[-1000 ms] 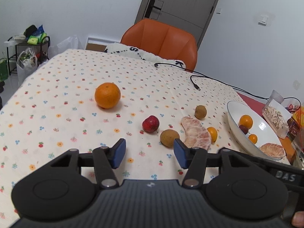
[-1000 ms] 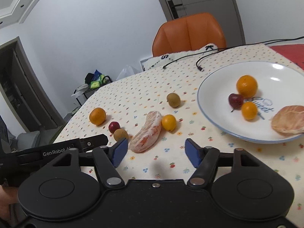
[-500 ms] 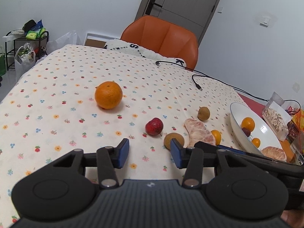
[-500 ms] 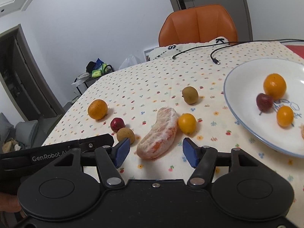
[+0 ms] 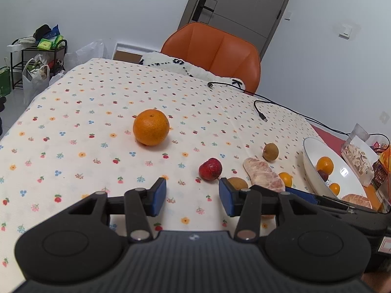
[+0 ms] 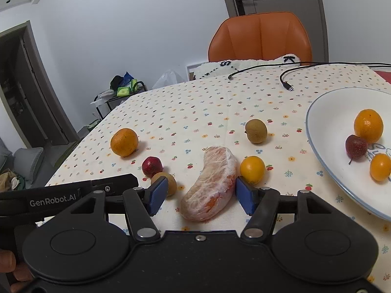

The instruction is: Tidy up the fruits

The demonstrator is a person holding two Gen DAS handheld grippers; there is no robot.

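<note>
A peeled pomelo segment [image 6: 210,183] lies on the flowered tablecloth between the open jaws of my right gripper [image 6: 199,194], not gripped. Beside it lie a small orange fruit [image 6: 252,169], a brown fruit [image 6: 165,183], a red fruit [image 6: 152,166], another brown fruit [image 6: 255,130] and a big orange [image 6: 124,142]. The white plate [image 6: 325,131] at right holds several fruits. My left gripper [image 5: 192,196] is open and empty, near the red fruit [image 5: 210,169] and short of the big orange [image 5: 151,130].
An orange chair [image 5: 215,53] stands at the table's far side. A black cable [image 5: 260,108] lies on the cloth at the back right. A clear snack packet [image 5: 359,156] sits beyond the plate [image 5: 311,168]. A cluttered shelf [image 5: 31,56] stands at far left.
My right gripper has moved left and forward until its jaws came around the pomelo segment. My left gripper has drifted left and narrowed slightly.
</note>
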